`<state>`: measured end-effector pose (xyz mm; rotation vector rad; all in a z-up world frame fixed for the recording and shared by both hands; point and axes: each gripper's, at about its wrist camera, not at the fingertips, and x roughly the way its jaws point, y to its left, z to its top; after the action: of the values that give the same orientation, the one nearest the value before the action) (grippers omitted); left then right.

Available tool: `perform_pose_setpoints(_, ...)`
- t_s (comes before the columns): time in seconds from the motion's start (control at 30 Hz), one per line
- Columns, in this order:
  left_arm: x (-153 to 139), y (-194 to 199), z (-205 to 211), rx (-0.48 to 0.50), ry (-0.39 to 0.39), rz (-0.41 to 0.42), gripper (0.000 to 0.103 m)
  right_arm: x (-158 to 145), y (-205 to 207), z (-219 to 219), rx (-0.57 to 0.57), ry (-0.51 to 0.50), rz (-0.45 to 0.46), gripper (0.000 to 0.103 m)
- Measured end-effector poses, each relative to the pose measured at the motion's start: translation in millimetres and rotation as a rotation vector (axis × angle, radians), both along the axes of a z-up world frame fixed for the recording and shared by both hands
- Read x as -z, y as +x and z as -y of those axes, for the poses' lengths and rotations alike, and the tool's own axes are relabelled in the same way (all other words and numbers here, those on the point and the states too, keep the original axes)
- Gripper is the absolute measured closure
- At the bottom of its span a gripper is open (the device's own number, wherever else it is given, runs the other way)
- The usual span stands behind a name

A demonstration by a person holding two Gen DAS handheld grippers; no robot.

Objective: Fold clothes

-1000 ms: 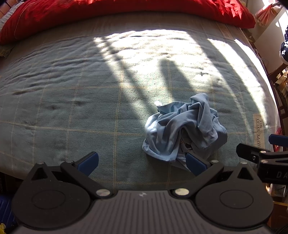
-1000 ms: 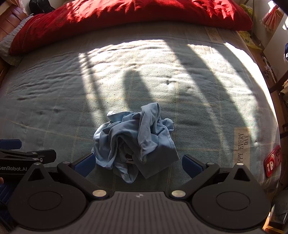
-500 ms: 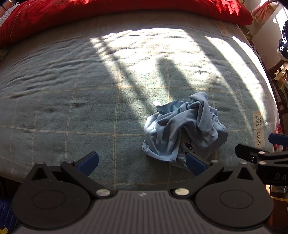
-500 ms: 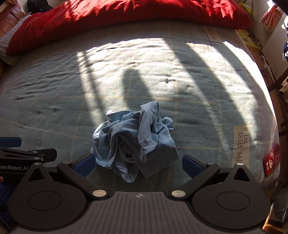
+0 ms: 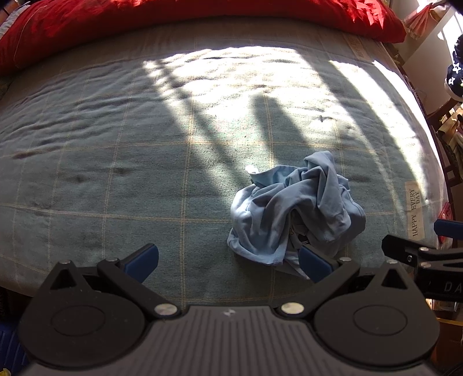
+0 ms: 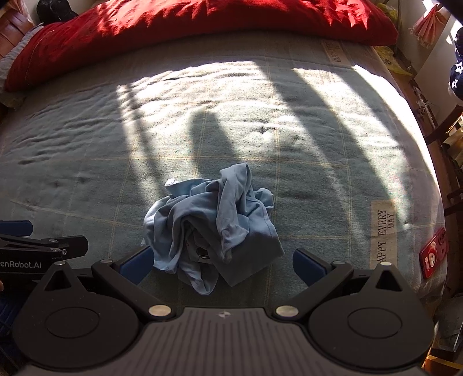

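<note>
A light blue garment point(image 5: 295, 214) lies crumpled in a heap on the grey-green checked blanket point(image 5: 115, 162) near the bed's front edge. My left gripper point(image 5: 228, 261) is open, and the heap sits just beyond its right fingertip. In the right wrist view the same garment point(image 6: 211, 222) lies between and just ahead of the blue fingertips of my open right gripper point(image 6: 222, 264). Neither gripper holds any cloth. Each gripper's tip shows at the side edge of the other's view.
A red quilt point(image 6: 188, 26) lies bunched across the head of the bed. A red phone point(image 6: 432, 256) rests at the blanket's right edge by a "HAPPY EVERY DAY" label point(image 6: 383, 234). Furniture and clutter point(image 5: 451, 130) stand to the right of the bed. Sunlight bands cross the blanket.
Both views have crept slightly forward toward the bed. The garment has not moved, and both grippers stay open.
</note>
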<state>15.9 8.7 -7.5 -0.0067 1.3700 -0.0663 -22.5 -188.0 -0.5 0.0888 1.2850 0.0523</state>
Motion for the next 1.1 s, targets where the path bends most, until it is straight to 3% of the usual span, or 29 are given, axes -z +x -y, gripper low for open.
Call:
perform_pose_setpoints(0.7, 5.7, 3.3, -2.6, 0.020, -0.012, 0.011, 0.001, -0.6, -0.3, -6.1, -0.018, -0.019, -0.004, 0.000)
perform_pose_setpoints(0.9, 3.8, 1.8, -2.9, 0.039, -0.010, 0.055, 0.001, -0.8, 1.3, -8.9, -0.022, -0.003, -0.001, 0.000)
perform_pose_setpoints(1.1, 0.6, -1.6, -3.8, 0.053, -0.025, 0.174, 0.001, -7.0, -1.4, -6.8, -0.014, 0.024, 0.041, 0.000)
